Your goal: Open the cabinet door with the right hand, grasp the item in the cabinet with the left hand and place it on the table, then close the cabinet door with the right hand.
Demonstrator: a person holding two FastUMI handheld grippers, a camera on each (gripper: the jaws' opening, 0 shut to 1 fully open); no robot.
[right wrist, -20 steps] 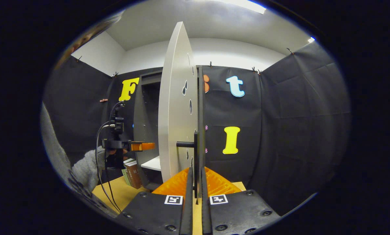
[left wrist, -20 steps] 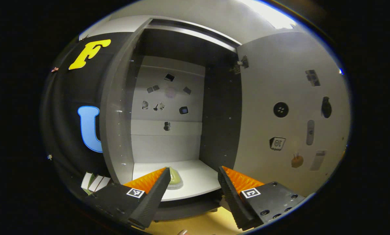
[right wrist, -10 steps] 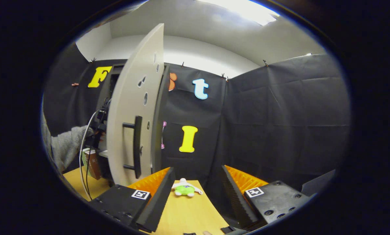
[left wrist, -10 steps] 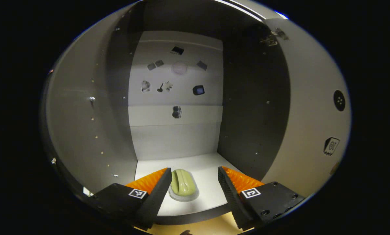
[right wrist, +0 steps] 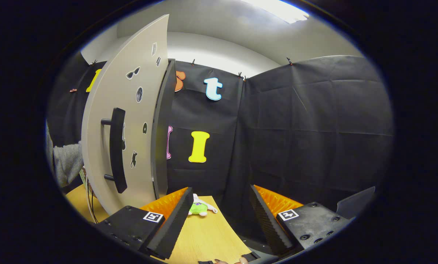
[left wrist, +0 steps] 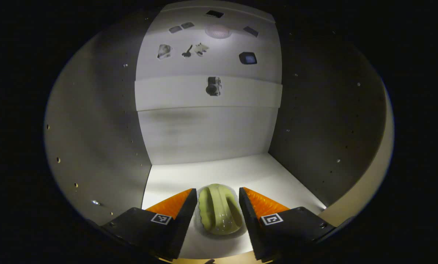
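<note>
In the left gripper view a pale green ridged oblong item (left wrist: 219, 214) lies on the white cabinet floor (left wrist: 211, 172). My left gripper (left wrist: 218, 190) reaches into the cabinet and stands open, one finger close on each side of the item; contact cannot be made out. In the right gripper view the grey cabinet door (right wrist: 131, 121) stands swung open at the left, its black bar handle (right wrist: 117, 150) free. My right gripper (right wrist: 221, 189) is open and holds nothing, a little right of the door over the wooden table (right wrist: 208, 238).
The cabinet's dark side walls (left wrist: 314, 121) close in on both sides of the left gripper, with the back panel (left wrist: 208, 128) beyond. A small green and white toy (right wrist: 198, 209) lies on the table near the door. A grey sleeve (right wrist: 66, 165) shows behind the door.
My left gripper pushed deeper into the cabinet, came around the green item, and its fingers narrowed. My right gripper let go of the door handle, opened and drew away to the right.
</note>
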